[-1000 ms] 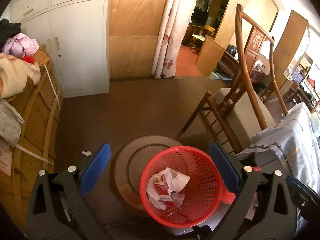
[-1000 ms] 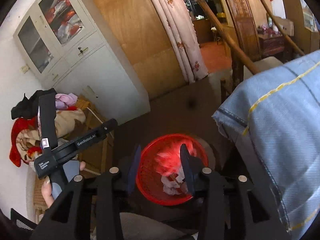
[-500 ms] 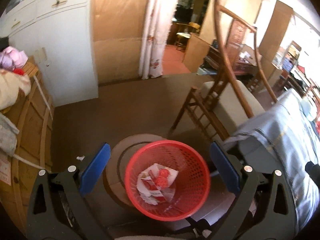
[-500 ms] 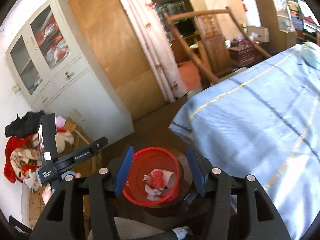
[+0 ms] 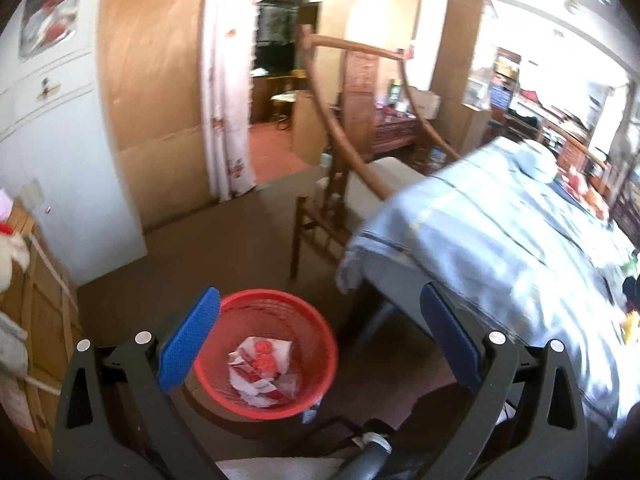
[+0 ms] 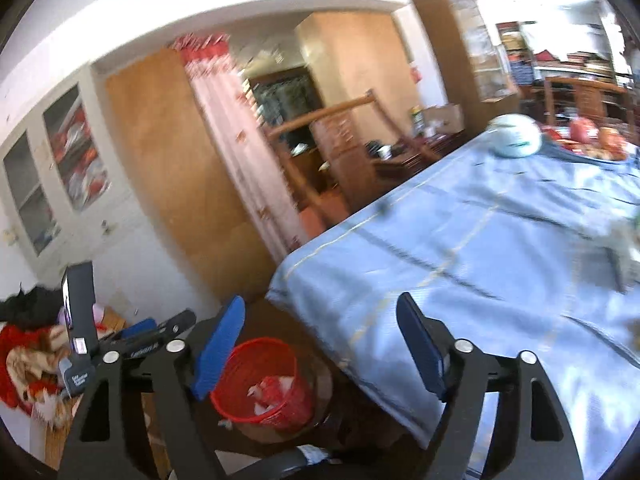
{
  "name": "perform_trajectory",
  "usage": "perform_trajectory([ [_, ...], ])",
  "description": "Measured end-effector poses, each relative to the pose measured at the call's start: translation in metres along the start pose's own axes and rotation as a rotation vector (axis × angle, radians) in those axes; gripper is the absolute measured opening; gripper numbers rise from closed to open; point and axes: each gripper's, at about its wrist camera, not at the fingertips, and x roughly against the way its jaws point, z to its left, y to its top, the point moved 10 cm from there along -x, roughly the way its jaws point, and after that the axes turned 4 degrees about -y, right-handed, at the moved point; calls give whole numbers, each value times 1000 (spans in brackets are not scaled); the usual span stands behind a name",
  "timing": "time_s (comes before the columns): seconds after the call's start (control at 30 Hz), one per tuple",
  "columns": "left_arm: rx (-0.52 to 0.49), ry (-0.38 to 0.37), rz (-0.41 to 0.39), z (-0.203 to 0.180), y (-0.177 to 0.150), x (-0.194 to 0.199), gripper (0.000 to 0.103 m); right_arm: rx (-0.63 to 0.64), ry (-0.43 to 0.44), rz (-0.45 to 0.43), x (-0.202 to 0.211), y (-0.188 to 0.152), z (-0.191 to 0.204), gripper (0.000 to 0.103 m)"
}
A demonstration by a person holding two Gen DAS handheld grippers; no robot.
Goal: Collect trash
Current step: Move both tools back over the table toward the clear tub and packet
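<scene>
Left gripper (image 5: 320, 336) spread wide, empty, above red basket (image 5: 276, 312) on floor beside blue-clothed table (image 5: 500, 240). Crumpled trash (image 5: 260, 368) inside. Right gripper (image 6: 320, 348) spread wide, empty.

Gripper hardware, both units alike
Left gripper (image 5: 320, 336), right gripper (image 6: 318, 346): black frames, blue ribbed finger pads (image 5: 188, 340), silver screws (image 5: 143, 337) near pads.

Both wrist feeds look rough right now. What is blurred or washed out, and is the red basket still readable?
Left wrist: blue tablecloth smeared by motion, windows upper right blown out, red basket and its crumpled trash fairly readable. Right wrist: whole frame motion-blurred, far right overexposed, red basket soft but recognizable; fisheye bends the edges in both.
</scene>
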Motion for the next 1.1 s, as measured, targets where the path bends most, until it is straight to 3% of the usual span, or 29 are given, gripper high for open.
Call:
perform_trajectory([
  [0.13,-63,-76,31,-40,-10,0,96,-55,-93,-82,41,3,-47,85],
  [0.33,-175,-211,110,-115,-22,-14,96,-168,-300,-180,105,-2,-144,89],
  [0.57,-354,-346,168,-225,-30,-37,96,-273,-542,-235,156,-19,-243,92],
  [0.77,-492,-431,200,-323,-30,-63,96,-292,-690,-251,174,-21,-297,95],
  [0.9,-555,-429,215,-376,-22,-87,96,-303,-731,-246,179,-22,-317,96],
  [1.1,-542,-523,289,-450,-6,-119,96,-337,-706,-200,164,-27,-332,96],
])
